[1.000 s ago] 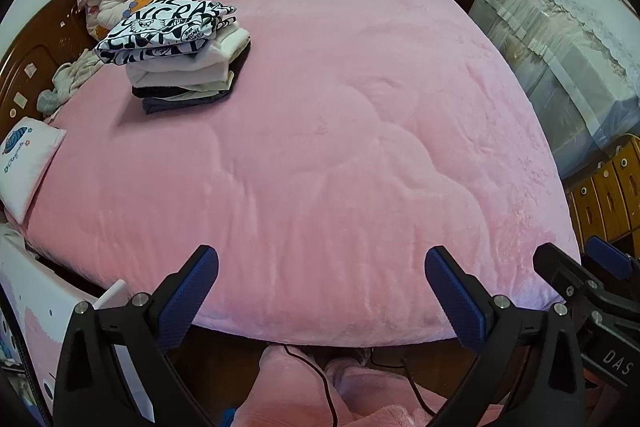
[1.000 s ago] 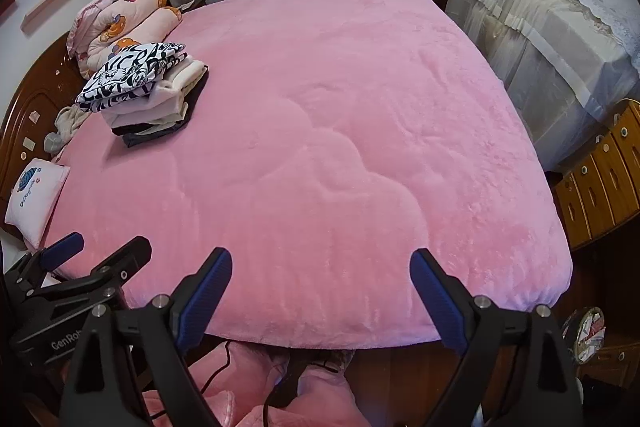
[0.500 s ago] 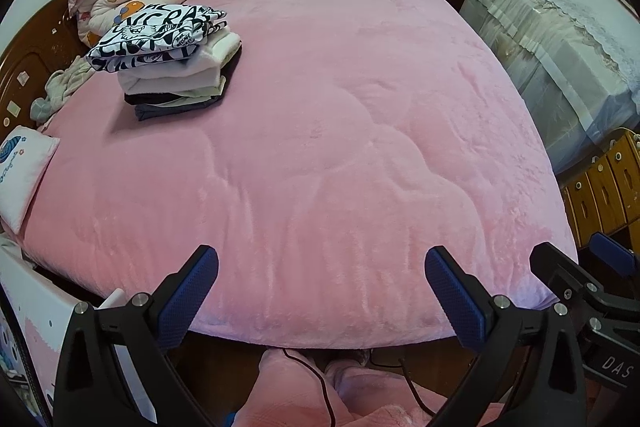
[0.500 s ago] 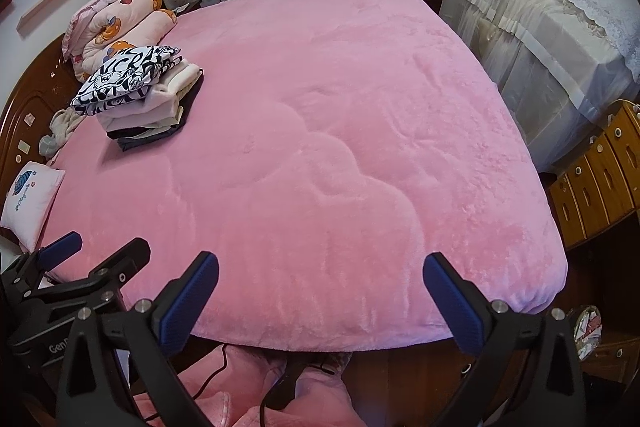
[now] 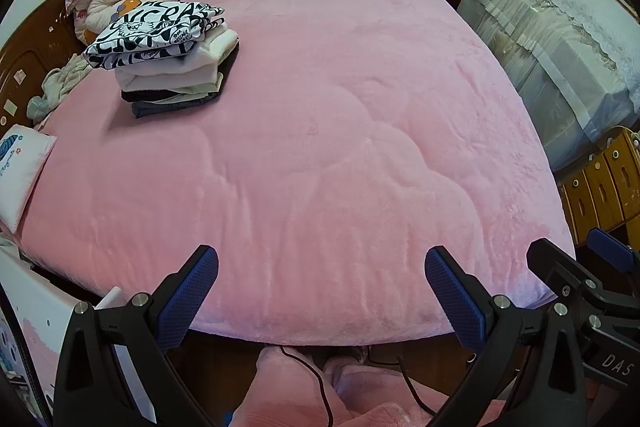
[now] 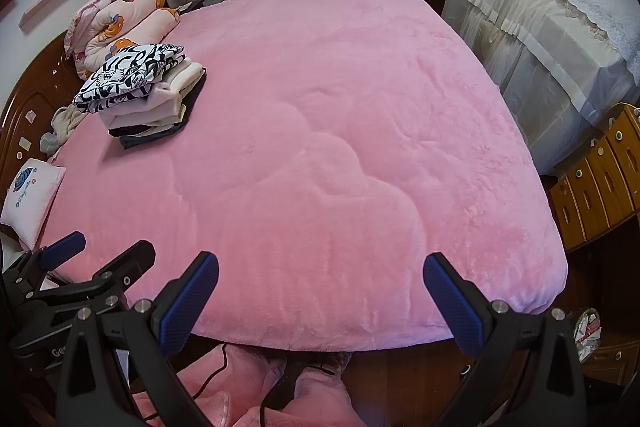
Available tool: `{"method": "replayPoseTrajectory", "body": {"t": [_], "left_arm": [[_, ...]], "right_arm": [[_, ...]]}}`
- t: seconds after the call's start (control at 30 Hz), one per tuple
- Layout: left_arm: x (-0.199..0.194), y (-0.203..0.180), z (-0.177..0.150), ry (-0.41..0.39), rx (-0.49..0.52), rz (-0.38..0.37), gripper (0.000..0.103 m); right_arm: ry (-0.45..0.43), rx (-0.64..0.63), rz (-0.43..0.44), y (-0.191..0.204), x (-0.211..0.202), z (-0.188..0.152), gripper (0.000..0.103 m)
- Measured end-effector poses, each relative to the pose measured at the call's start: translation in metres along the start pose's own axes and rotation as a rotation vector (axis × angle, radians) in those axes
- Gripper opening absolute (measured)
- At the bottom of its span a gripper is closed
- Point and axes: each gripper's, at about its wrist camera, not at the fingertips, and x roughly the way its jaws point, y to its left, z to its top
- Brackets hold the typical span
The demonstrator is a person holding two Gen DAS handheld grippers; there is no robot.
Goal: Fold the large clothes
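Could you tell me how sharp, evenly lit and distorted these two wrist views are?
Left wrist view: sharp, soft even light, bed edges bowed by the fisheye, corners black. Right wrist view: equally sharp, the clothes stack throws only a faint shadow, same curved rim.

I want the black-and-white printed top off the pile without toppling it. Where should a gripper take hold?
Judging by its pose, grip the printed top at its near folded edge, coming in level from the bed's open middle. It lies uppermost on the stack of folded clothes, overhanging towards the headboard side.

folded clothes stack [image 5: 168,63] | black-white print top | far-left on pink bed [image 5: 340,147]
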Motion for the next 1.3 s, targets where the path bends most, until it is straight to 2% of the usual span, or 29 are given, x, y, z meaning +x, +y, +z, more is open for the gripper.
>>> {"method": "replayPoseTrajectory", "body": {"t": [1.3], "left_arm": [[-0.007,-0.013,0.001,-0.025,0.012,0.029,0.102]], "right_arm": [[0.01,0.016,0.002,-0.008,0.006,0.004,0.102]]}}
